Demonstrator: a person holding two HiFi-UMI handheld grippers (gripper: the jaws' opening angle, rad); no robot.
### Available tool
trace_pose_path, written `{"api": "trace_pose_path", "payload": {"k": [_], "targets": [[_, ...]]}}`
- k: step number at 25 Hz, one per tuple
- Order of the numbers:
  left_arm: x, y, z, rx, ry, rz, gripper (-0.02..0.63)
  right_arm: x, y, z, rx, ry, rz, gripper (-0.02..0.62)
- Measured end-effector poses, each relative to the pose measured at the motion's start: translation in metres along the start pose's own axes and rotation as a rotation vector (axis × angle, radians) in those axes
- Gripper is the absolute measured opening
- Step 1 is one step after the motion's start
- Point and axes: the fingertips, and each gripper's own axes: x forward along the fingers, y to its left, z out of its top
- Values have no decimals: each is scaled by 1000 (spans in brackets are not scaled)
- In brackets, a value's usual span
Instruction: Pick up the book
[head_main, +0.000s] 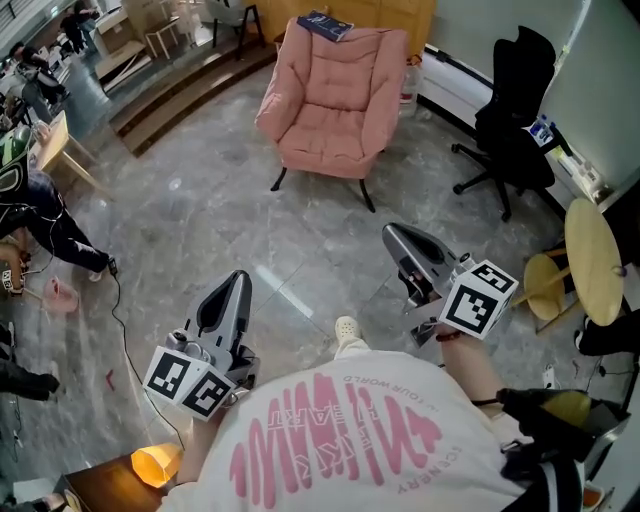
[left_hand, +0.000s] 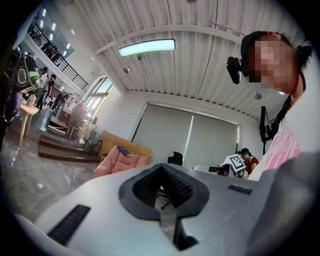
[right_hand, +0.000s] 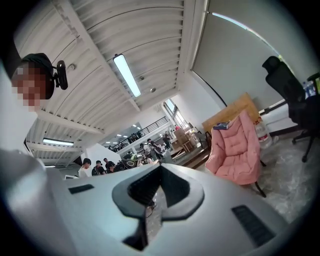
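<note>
Head view: my left tongs (head_main: 237, 280) and my right tongs (head_main: 393, 235) are held level above the grey marble floor (head_main: 200, 200), tips directed toward the pink armchair (head_main: 335, 110). Left gripper view and right gripper view each show the jaws pressed together with nothing between them. The book (head_main: 325, 25), dark blue, lies on the top edge of the armchair backrest, well apart from both tongs. A black office chair (head_main: 510, 130) stands to the right of the armchair.
</note>
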Motion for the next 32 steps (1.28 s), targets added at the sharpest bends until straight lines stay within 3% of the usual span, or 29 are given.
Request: {"api": "trace_pose_path", "payload": {"k": [7,14,25,32], "targets": [[66,17,4,-70,-6,-4,8,30,-60,31,-1,23,-2,11],[119,35,11,-12,15,40,8,64,-106,53,15,47,16,11],[192,48,10,0,12,25,8,85,-168,75,28,55,8,9],[213,52,7,12,10,44,8,95,-191,83,35,61,22,10]]}}
